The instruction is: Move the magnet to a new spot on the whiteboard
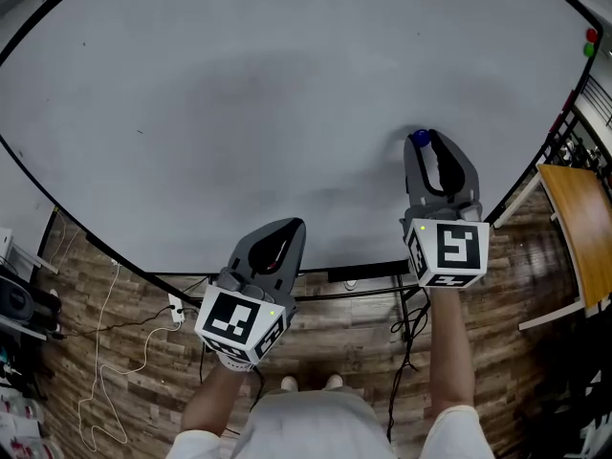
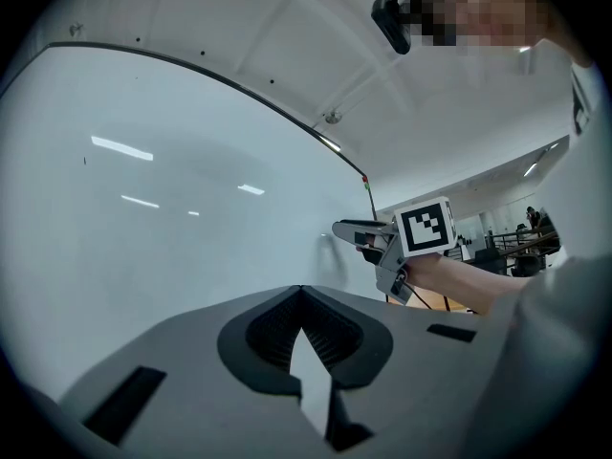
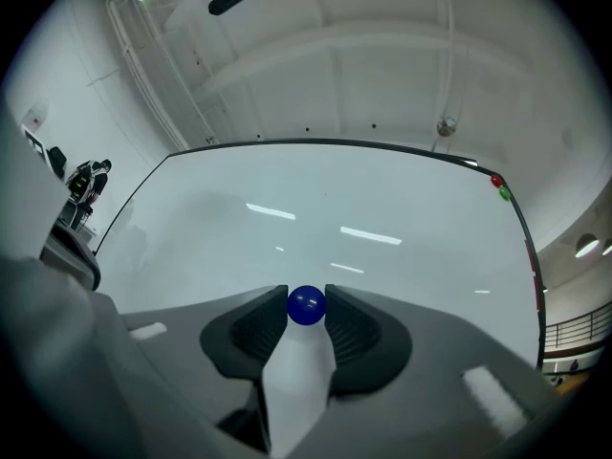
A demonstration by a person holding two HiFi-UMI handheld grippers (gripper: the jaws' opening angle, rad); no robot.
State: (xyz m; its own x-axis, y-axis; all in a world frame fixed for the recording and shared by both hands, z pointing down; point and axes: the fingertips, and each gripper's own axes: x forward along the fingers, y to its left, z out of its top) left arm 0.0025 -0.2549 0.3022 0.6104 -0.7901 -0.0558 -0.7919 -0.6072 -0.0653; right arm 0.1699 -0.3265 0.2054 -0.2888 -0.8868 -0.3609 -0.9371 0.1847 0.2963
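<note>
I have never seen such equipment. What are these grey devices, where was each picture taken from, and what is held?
No robot: a person holds a two-jaw gripper in each hand. The head view looks down from the person's head; the two gripper views come from cameras riding on the grippers. In front is a whiteboard, with a red magnet and a green magnet near its corner. The right gripper pinches a blue magnet; the left gripper is shut, empty.
</note>
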